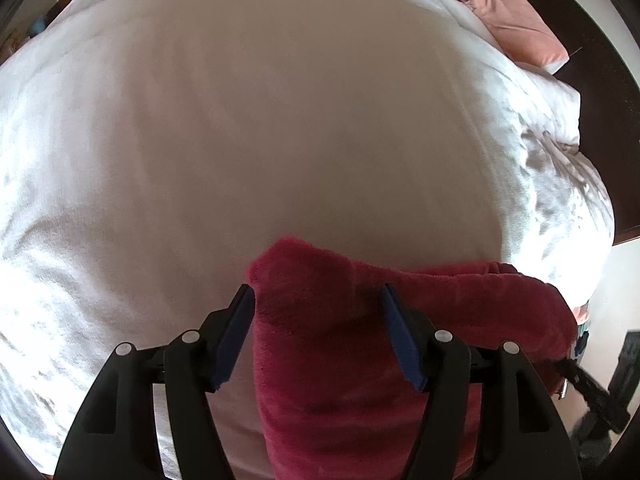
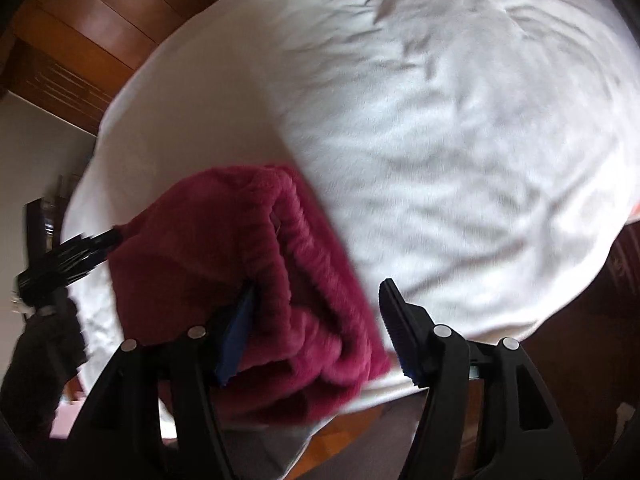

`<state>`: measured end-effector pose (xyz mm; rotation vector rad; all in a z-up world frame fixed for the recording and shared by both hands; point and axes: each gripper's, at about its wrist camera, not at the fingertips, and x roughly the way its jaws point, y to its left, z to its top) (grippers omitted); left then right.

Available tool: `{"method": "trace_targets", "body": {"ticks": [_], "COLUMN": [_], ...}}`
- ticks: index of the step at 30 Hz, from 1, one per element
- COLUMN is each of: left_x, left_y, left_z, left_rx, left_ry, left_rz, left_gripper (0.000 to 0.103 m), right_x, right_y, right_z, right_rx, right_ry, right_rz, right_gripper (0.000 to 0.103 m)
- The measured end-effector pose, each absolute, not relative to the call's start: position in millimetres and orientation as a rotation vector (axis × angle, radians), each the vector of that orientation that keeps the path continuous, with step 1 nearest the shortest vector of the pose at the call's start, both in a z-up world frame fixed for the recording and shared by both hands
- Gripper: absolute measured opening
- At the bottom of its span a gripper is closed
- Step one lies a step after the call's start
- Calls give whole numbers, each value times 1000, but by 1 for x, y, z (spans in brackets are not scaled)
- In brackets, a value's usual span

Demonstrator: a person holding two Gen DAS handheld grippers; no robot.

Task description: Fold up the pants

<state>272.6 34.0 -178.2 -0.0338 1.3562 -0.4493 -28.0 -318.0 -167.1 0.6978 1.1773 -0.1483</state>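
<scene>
— Looking through the left wrist camera, I see the left gripper (image 1: 318, 292) with its jaws spread wide, and the pants (image 1: 360, 344) bunched between them at the bottom centre of the frame.

— Is it clamping the fabric?

— No. The blue pads (image 1: 230, 340) stand apart. The left one sits against the edge of the cloth and the right one lies over it, but neither pinches. The pants are a dark red, fleecy bundle lying on the white bedcover (image 1: 240, 140), running from the bottom centre out toward the lower right of the frame.

— And your other side?

— In the right wrist view the right gripper (image 2: 316, 304) is also spread open. The folded pants (image 2: 248, 280) fill the lower left of that frame, with the ribbed edge facing the camera. My left finger's blue pad (image 2: 236, 336) is partly buried behind the cloth; the right finger stands clear of it over the white bedcover (image 2: 460, 140).

— Can you see one tool from the other?

— Yes, the left gripper (image 2: 64, 256) shows as a blurred black shape at the left edge of the right view, touching the far end of the bundle.

— Anything else around?

— A pink pillow (image 1: 508, 20) lies at the upper right of the left view, at the bed's far end. Wooden panelling (image 2: 80, 32) fills the upper left of the right view.
</scene>
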Motion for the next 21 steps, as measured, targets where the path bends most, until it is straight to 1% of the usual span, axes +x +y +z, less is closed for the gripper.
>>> {"method": "trace_targets", "body": {"ticks": [1,2,3,9,14,15,16,17,18,20,21], "left_x": [273,273,274,275,273,273,273,272,272,272,272], "left_y": [34,34,33,29,29,27,26,24,23,19,17], "left_z": [-178,-177,-176,-171,-168,-167,-168,-168,-169,-172,-175], "left_rx": [-33,-34,-35,-18,-9,-4,0,6,13,29,39], "left_ry": [1356,1356,1355,1349,1343,1343,1343,1344,1345,1347,1349], "left_rz": [-449,-449,-449,-448,-451,-455,-457,-459,-462,-462,-458], "left_gripper": [64,64,64,64,64,64,64,64,64,65,64], "right_x": [-32,-35,-38,-45,-31,-28,-26,-24,-24,-29,-35], "right_y": [-313,-308,-303,-293,-294,-295,-295,-295,-296,-296,-295], "right_z": [-166,-166,-164,-186,-207,-211,-215,-219,-219,-213,-206], "right_rx": [708,707,710,819,842,841,840,825,821,805,792], "right_ry": [1185,1194,1198,1231,1254,1260,1267,1281,1287,1276,1272], "right_rz": [-130,-118,-105,-68,-120,-133,-151,-186,-199,-201,-205], "right_gripper": [54,50,49,49,49,47,39,25,20,14,14]}}
